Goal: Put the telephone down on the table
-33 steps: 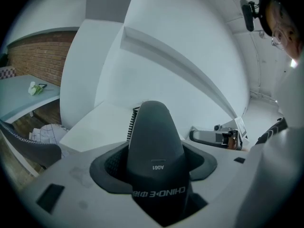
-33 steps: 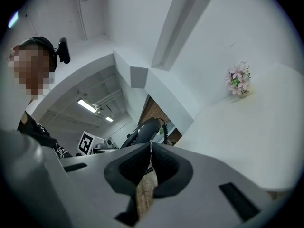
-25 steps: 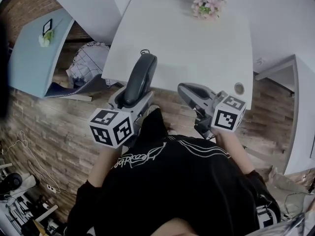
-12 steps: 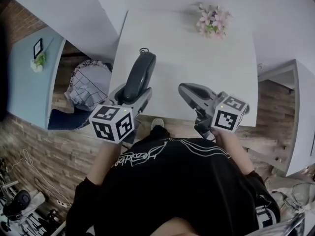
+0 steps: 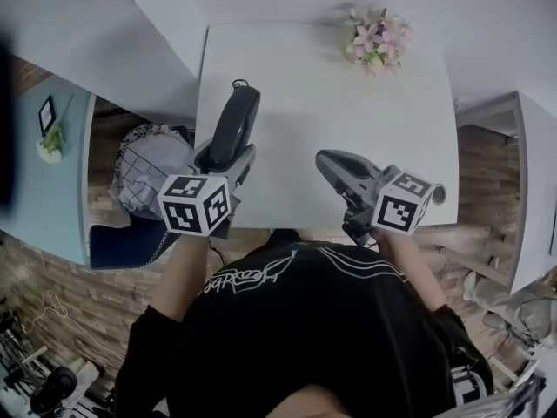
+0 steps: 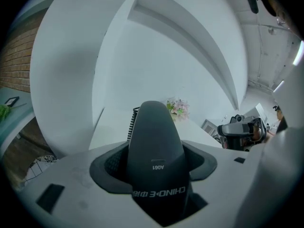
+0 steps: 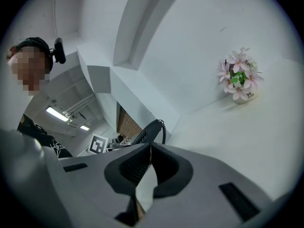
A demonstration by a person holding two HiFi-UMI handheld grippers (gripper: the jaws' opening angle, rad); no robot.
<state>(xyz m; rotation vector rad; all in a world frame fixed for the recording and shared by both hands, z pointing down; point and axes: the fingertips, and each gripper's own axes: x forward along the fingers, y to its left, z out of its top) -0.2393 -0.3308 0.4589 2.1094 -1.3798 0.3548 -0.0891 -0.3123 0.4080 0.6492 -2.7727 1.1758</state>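
A dark grey telephone handset [image 5: 235,124] with a coiled cord [image 5: 237,84] at its far end sticks out forward from my left gripper [image 5: 228,153], which is shut on its near end. It hangs over the left part of the white table [image 5: 348,138]; I cannot tell whether it touches the top. In the left gripper view the handset [image 6: 154,146] fills the gap between the jaws. My right gripper [image 5: 329,160] is over the table's front edge, shut with nothing in it; its pads [image 7: 142,163] meet at the tips. The handset [image 7: 149,128] also shows in the right gripper view.
A small pot of pink flowers [image 5: 376,37] stands at the table's far edge, right of centre. Left of the table, a wire basket with cloth [image 5: 144,168] sits on the floor beside a pale blue surface [image 5: 52,198]. A white cabinet [image 5: 533,190] stands at the right.
The person has stepped up to the table. My left gripper and the handset have moved from the front edge out over the table's left part. The right gripper stays shut.
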